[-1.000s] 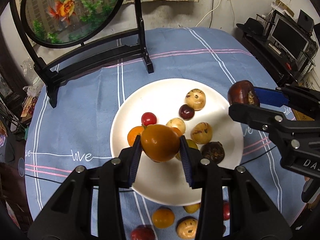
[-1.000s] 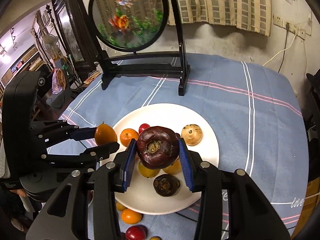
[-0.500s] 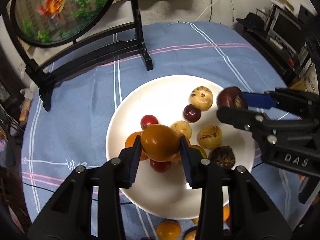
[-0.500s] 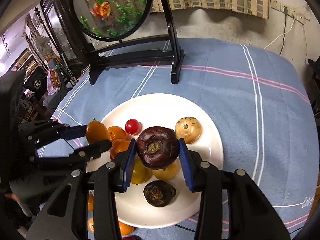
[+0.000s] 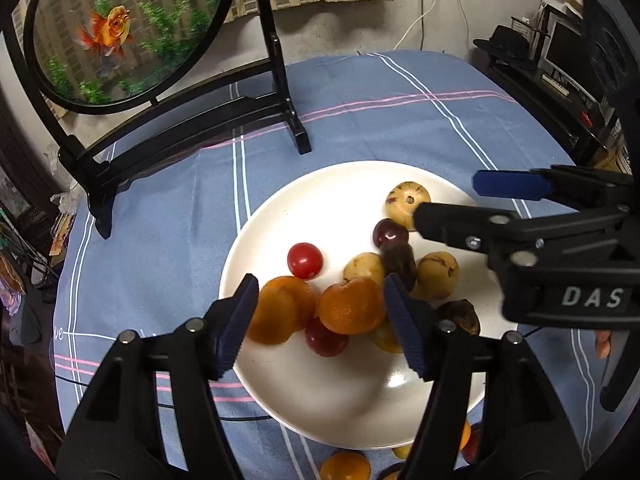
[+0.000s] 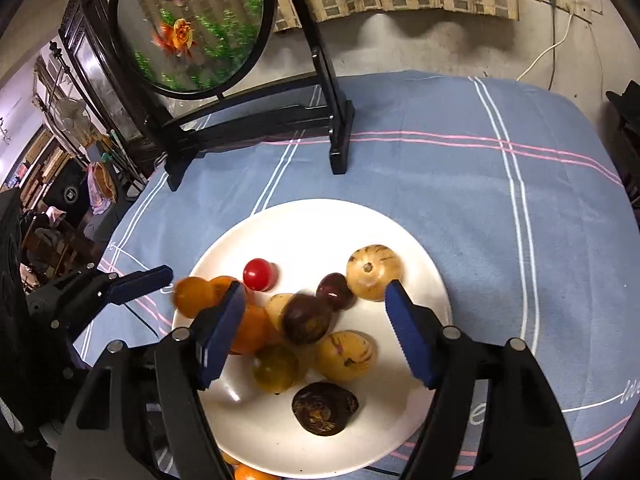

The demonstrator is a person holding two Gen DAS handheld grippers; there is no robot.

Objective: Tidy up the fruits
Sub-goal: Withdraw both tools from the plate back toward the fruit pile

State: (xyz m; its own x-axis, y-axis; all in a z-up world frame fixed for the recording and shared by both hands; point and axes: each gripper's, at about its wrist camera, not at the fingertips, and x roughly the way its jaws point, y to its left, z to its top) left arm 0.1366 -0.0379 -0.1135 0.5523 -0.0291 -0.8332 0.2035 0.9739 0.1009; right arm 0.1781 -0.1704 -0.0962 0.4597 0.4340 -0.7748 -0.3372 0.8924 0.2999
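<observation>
Left wrist view: the left gripper (image 5: 320, 324) now stands with its jaws spread wide and nothing between them. Half a second ago it held an orange-brown fruit clamped above the plate; that orange fruit (image 5: 276, 314) now shows blurred at the near-left of the white plate (image 5: 320, 408), just beside another orange fruit (image 5: 351, 306), apparently dropping or just landed. A red cherry tomato (image 5: 305, 260) lies behind them. The right gripper (image 5: 448, 200) reaches in from the right, jaws apart and empty; the dark purple fruit (image 5: 398, 262) it carried is a smear below, among the pale yellow fruits (image 5: 436, 274).

Right wrist view: the right gripper (image 6: 316, 324) is wide open, holding nothing. The dark purple fruit (image 6: 306, 318) it released is motion-blurred on the pile at the plate's (image 6: 304, 224) centre, touching a smaller dark red fruit (image 6: 334, 291) and a pale striped fruit (image 6: 346, 356). The left gripper (image 6: 160, 280) is visible at left, open, the blurred orange fruit (image 6: 194, 296) just off its blue pad.

Assessment: both releases occurred together, adding two fruits to the plate. Several fruits remain on the blue tablecloth (image 5: 360, 120) at the near edge, partly hidden, so collection looks unfinished. The two released fruits may yet roll.
</observation>
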